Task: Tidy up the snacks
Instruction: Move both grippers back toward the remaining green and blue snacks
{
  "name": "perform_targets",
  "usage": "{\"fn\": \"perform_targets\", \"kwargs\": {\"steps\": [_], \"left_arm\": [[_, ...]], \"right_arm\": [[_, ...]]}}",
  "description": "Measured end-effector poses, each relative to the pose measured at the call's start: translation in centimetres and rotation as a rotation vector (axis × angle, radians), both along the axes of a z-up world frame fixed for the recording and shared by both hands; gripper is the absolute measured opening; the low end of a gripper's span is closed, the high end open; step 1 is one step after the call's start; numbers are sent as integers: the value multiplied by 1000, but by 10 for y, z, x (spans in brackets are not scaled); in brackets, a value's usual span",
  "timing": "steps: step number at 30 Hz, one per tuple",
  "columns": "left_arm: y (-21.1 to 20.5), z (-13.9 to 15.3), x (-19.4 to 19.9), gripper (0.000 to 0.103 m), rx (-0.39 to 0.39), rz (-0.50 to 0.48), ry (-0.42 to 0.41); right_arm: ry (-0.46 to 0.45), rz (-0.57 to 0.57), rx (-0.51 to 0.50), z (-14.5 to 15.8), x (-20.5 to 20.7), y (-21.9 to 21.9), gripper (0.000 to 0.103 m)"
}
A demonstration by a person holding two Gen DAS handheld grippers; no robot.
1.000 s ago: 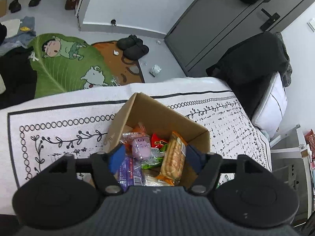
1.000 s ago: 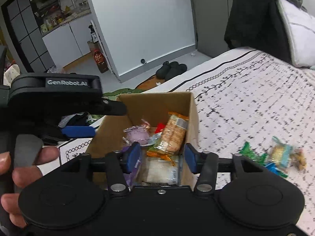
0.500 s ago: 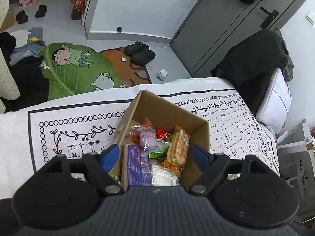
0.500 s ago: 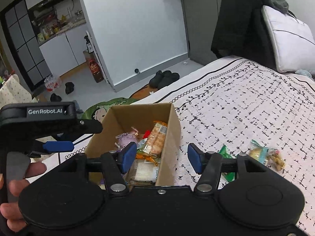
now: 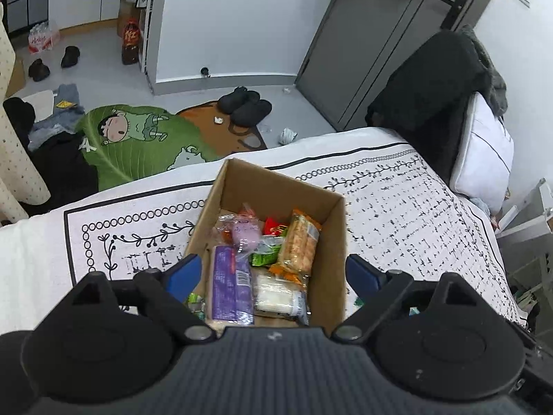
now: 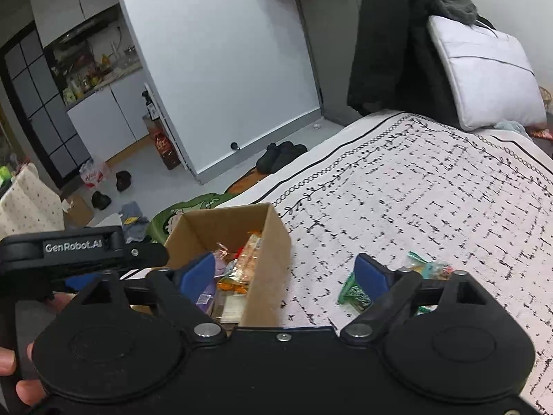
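An open cardboard box (image 5: 337, 252) stands on the patterned bedspread and holds several snack packs: a purple pack (image 5: 230, 283), an orange cracker pack (image 5: 299, 245), a white pack (image 5: 276, 297). My left gripper (image 5: 273, 276) is open and empty above the box's near end. My right gripper (image 6: 283, 275) is open and empty above the box's right wall (image 6: 269, 276). Loose snacks (image 6: 427, 269) and a green pack (image 6: 350, 292) lie on the bedspread right of the box.
The bedspread (image 6: 432, 200) stretches to the right towards a white pillow (image 6: 484, 69) and dark clothing (image 5: 432, 90). The left gripper's body (image 6: 79, 252) is beside the box. Beyond the bed's edge are a green rug (image 5: 138, 138) and slippers (image 5: 245, 105).
Both grippers have drawn back and up from the box and opened wider. The right gripper has shifted right, so the loose snacks on the bedspread show more.
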State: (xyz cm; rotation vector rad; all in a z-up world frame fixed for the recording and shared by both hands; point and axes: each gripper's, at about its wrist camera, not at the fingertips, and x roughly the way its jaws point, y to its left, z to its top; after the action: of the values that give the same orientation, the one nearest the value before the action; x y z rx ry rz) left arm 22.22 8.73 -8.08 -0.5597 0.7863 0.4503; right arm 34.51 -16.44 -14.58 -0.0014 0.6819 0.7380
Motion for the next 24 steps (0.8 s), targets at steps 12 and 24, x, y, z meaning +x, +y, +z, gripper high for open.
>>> {"fn": "perform_targets", "kwargs": {"steps": [12, 24], "left_arm": [[-44, 9, 8, 103, 8, -57, -26], [-82, 5, 25, 102, -3, -54, -29]], "right_arm": [[18, -30, 23, 3, 16, -52, 99], [58, -79, 61, -5, 41, -98, 99]]}}
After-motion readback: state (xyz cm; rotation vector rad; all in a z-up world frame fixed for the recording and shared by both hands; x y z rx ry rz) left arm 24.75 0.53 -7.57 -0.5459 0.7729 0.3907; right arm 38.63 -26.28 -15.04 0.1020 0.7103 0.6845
